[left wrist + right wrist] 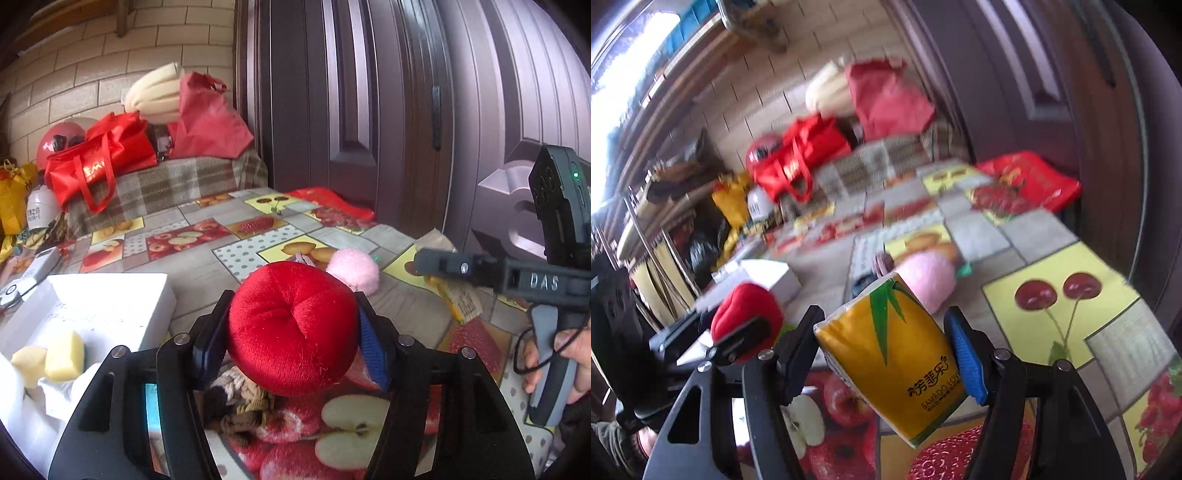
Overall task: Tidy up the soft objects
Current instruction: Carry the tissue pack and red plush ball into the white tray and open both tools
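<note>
My left gripper point(293, 328) is shut on a round red plush cushion point(291, 326) and holds it above the fruit-print tablecloth; it also shows in the right wrist view point(746, 325). My right gripper point(886, 350) is shut on a yellow tissue pack point(890, 358), held off the table; it shows from the side in the left wrist view point(424, 264). A pink fluffy ball point(354, 271) lies on the cloth beyond both point(929, 277). A white box point(110, 314) at the left holds yellow sponges point(64, 356). Knotted rope pieces point(247, 402) lie under the cushion.
Red bags point(103, 158), a cream cushion point(155, 96) and a red helmet point(59, 142) are piled on a plaid-covered block at the back left. A dark door point(369, 110) stands behind the table. A red bag point(1030, 177) lies at the far edge.
</note>
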{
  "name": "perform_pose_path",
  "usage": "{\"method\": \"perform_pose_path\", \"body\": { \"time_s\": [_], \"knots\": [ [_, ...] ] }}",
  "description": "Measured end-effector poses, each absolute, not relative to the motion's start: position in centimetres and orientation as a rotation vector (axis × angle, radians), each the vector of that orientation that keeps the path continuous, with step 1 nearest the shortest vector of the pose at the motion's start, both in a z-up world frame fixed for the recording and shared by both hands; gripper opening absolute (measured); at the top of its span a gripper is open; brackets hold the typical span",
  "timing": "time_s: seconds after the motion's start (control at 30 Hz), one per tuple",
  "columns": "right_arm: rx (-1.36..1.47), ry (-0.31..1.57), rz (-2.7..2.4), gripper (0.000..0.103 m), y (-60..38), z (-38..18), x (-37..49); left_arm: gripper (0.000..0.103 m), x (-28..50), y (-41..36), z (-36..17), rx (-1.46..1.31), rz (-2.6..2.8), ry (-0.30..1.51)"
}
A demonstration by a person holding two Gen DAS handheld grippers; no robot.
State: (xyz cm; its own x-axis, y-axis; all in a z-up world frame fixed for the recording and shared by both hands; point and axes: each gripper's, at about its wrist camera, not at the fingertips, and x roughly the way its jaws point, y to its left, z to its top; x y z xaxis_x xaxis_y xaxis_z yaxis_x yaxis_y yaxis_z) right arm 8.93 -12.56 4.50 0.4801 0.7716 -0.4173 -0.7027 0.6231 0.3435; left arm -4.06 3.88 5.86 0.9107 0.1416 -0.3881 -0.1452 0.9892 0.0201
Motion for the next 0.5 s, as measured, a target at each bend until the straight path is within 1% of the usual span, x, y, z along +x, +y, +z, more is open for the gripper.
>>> {"method": "perform_pose_path", "body": {
  "time_s": [0.2, 0.33, 0.5],
  "knots": [
    [0.232, 0.497, 0.922, 0.067, -13.9, 5.1, 7.4, 0.062, -6.7, 4.2, 6.2, -0.018, 0.171, 0.362],
    [0.199, 0.435, 0.917, 0.067, -13.5, 5.9, 6.1, 0.062, -7.9, 4.6, 6.3, -0.031, 0.191, 0.347],
    [0.150, 0.400, 0.910, 0.067, -12.6, 6.2, 5.0, 0.062, -9.4, 5.1, 6.4, -0.039, 0.200, 0.336]
  ]
}}
